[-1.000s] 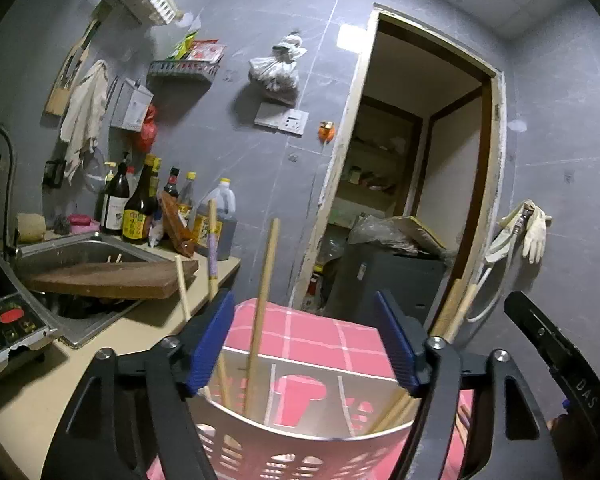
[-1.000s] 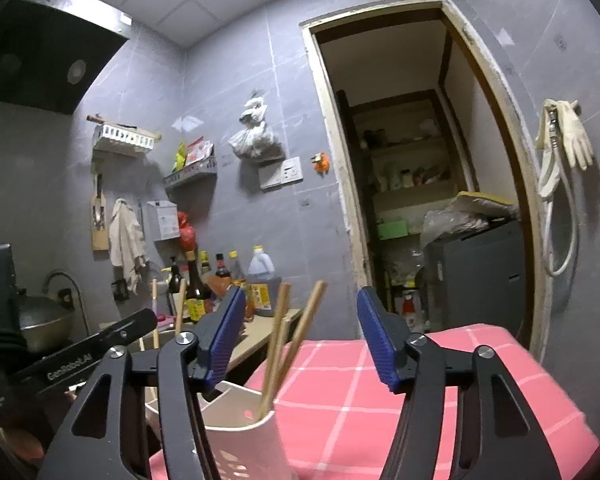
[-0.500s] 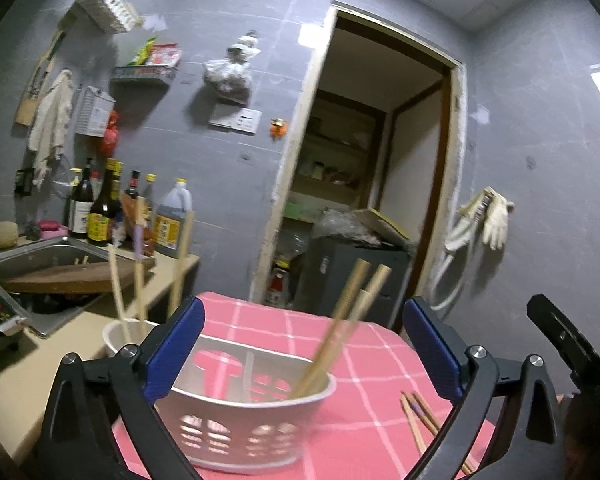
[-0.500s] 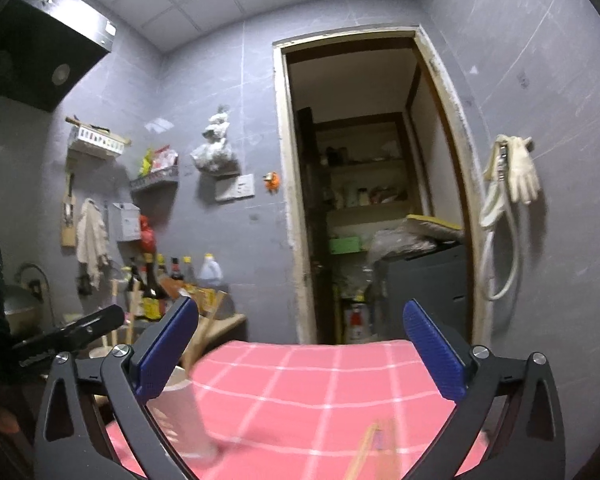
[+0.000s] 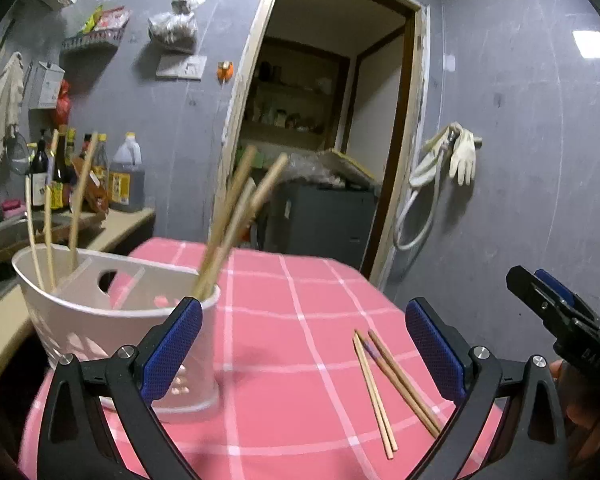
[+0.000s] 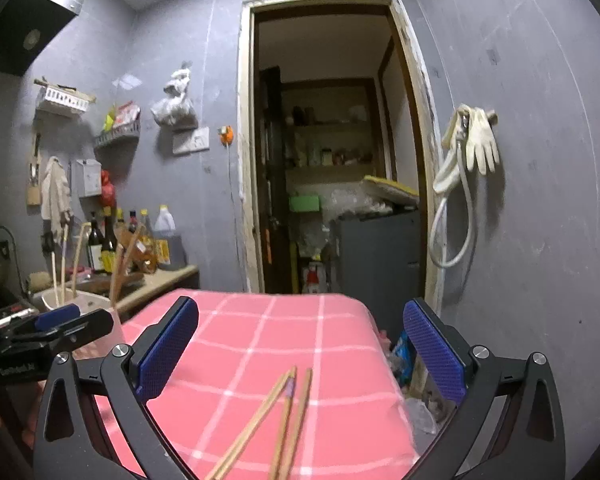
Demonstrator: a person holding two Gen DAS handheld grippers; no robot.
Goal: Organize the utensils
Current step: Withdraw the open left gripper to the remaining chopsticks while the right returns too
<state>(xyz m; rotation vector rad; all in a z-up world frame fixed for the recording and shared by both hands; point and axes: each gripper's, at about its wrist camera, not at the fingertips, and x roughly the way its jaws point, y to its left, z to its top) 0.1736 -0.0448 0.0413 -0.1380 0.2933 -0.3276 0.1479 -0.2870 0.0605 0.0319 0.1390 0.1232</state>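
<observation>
Beside the basket (image 5: pixel 112 320), both grippers, left (image 5: pixel 304 344) and right (image 6: pixel 300 348), have swung wide open and empty toward loose chopsticks (image 6: pixel 276 420) awaiting pickup.

Loose chopsticks (image 5: pixel 392 384) flat on cloth; others upright in white basket (image 5: pixel 112 320).

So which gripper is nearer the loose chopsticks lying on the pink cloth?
Right. The right gripper hangs open directly over the loose chopsticks, which lie between its fingers; the left gripper, also open, is off to their left by the white basket.
</observation>
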